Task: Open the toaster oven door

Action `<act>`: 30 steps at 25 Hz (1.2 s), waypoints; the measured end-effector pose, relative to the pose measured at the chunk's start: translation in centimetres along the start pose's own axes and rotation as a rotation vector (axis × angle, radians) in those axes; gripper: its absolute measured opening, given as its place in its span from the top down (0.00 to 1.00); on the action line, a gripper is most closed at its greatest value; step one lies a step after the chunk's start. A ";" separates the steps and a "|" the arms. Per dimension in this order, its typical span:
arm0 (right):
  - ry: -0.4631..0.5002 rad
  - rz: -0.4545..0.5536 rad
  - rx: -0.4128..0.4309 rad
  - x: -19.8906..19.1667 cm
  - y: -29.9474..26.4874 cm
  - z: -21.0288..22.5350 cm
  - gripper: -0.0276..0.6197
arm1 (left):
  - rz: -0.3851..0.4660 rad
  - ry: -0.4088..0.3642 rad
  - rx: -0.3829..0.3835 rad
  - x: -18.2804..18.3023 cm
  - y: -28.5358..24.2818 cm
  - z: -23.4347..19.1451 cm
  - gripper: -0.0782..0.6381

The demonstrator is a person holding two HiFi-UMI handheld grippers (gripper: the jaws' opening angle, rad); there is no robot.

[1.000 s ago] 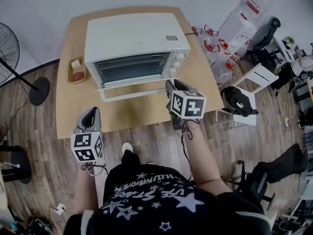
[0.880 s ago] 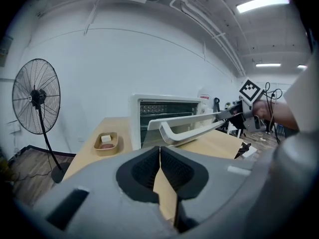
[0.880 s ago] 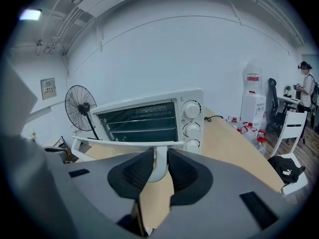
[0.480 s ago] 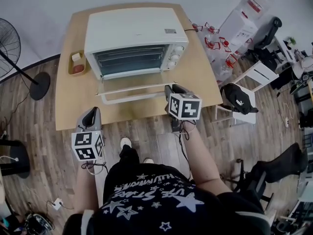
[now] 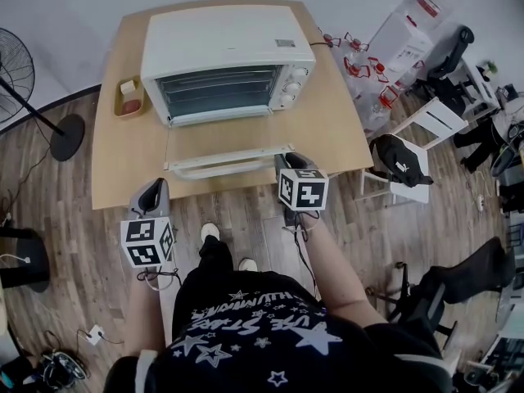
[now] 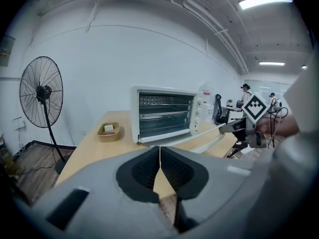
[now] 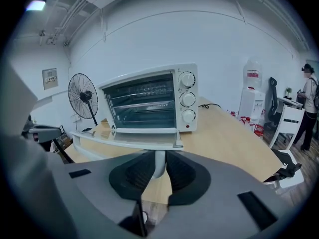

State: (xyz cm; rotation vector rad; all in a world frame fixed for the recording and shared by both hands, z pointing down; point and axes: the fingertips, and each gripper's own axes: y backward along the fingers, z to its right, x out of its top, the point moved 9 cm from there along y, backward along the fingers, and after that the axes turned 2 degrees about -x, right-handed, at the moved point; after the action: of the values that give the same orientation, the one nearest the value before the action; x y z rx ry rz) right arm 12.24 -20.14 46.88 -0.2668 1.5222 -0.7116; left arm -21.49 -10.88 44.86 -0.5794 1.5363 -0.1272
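Note:
A white toaster oven (image 5: 221,56) stands on the wooden table (image 5: 131,170), and its glass door (image 5: 221,147) lies folded down flat toward me. My right gripper (image 5: 288,159) is at the right end of the door's white handle (image 5: 229,164). In the right gripper view the jaws are closing, with the handle (image 7: 158,167) pinched between the pads of the right gripper (image 7: 158,158). My left gripper (image 5: 152,188) hangs off the table's front edge, shut and holding nothing; in the left gripper view its pads (image 6: 159,151) meet, with the oven (image 6: 164,116) beyond.
A small tan tray (image 5: 129,97) with two small items sits left of the oven. A standing fan (image 5: 20,80) is at the far left. A white chair with a black bag (image 5: 401,166) and water bottles (image 5: 401,35) crowd the right side.
The oven door has swung from partly open down to flat. My right gripper moved toward me and down with the handle. The left gripper stayed put.

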 end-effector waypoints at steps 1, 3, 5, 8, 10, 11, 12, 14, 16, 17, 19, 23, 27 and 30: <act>0.000 0.008 -0.001 -0.4 0.0 0.0 0.85 | -0.002 0.000 0.000 -0.1 0.1 0.1 0.86; 0.001 0.024 0.000 -1.1 -0.1 -0.1 0.85 | -0.009 0.000 0.000 -0.4 0.2 0.1 0.86; 0.003 0.027 -0.002 -1.7 -0.2 -0.1 0.85 | -0.018 0.000 -0.001 -0.7 0.1 0.2 0.86; 0.000 0.015 -0.005 -2.5 -0.5 0.0 0.85 | -0.030 0.003 -0.003 -1.1 -0.1 0.3 0.86; -0.004 0.006 -0.005 -3.0 -0.7 0.1 0.85 | -0.035 0.003 -0.005 -1.3 -0.2 0.3 0.86; -0.005 0.003 -0.005 -3.3 -0.7 0.1 0.85 | -0.038 0.003 -0.006 -1.4 -0.2 0.4 0.86; -0.006 0.002 -0.005 -3.5 -0.8 0.1 0.85 | -0.041 0.003 -0.007 -1.5 -0.1 0.4 0.86; -0.005 0.001 -0.005 -4.0 -0.9 0.1 0.85 | -0.045 0.003 -0.007 -1.6 -0.1 0.4 0.86; -0.004 0.000 -0.006 -4.5 -1.0 0.1 0.85 | -0.051 0.004 -0.006 -1.9 -0.1 0.4 0.86; -0.005 -0.003 -0.007 -4.8 -1.1 0.1 0.85 | -0.055 0.006 -0.006 -2.0 -0.1 0.4 0.86; -0.005 -0.011 -0.009 -5.4 -1.3 0.1 0.85 | -0.060 0.008 -0.008 -2.2 -0.2 0.6 0.86; -0.005 -0.024 -0.008 -6.3 -1.8 0.2 0.85 | -0.069 0.010 -0.012 -2.6 -0.4 0.6 0.86; -0.002 -0.044 -0.005 -7.1 -2.2 0.3 0.85 | -0.076 0.018 -0.014 -2.9 -0.7 0.7 0.86; -0.002 -0.064 -0.010 -7.8 -2.6 0.4 0.85 | -0.077 0.024 -0.010 -3.0 -1.0 0.7 0.86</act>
State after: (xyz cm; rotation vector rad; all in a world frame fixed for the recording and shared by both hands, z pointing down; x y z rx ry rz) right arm 12.75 -17.82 54.79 -0.3245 1.5215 -0.7547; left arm -20.73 -10.23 47.96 -0.6475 1.5391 -0.1858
